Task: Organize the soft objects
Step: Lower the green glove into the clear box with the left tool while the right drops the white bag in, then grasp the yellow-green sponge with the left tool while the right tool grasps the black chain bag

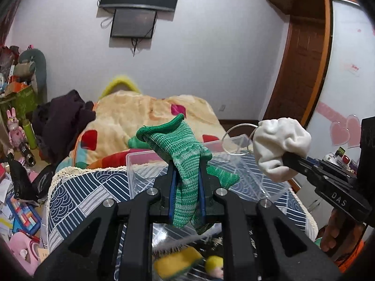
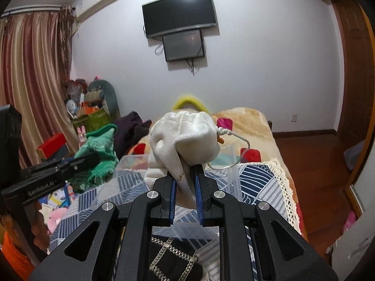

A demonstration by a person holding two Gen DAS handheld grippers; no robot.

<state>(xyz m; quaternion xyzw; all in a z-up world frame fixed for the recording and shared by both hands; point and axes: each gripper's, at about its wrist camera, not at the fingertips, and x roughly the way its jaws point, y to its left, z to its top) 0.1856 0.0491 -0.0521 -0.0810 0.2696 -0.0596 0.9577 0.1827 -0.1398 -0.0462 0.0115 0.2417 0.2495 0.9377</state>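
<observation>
Our left gripper [image 1: 187,178] has its black jaws with blue pads pressed onto a green knitted glove [image 1: 185,154], which stands up between them with its darker green cuff at the top and its fingers hanging below and to the right. Our right gripper [image 2: 185,178] pinches a crumpled white cloth pouch [image 2: 185,140] the same way; a thin white cord loop [image 2: 236,149] with small beads hangs from the pouch's right side. Both soft things are held up in the air above the near end of the bed, the pouch to the right of the glove.

In the left wrist view the right gripper's body [image 1: 328,182] carries the white letters "DAS". In the right wrist view the left gripper's body [image 2: 46,178] reads "GenRobot.AI".

Just beyond and below both grippers a clear plastic storage box [image 1: 138,164] sits on the bed's blue-and-white patterned cover with a lace edge [image 1: 77,187]. What lies inside it we cannot tell. Nearer us, under the left gripper, a yellow-and-green sponge [image 1: 175,264] and a small yellow-haired doll [image 1: 214,265] show, blurred. Under the right gripper lies a black fabric piece with a pale lattice pattern [image 2: 173,257].

Past the box a cream fleece blanket with coloured patches [image 1: 140,114] covers the far half of the bed.
</observation>
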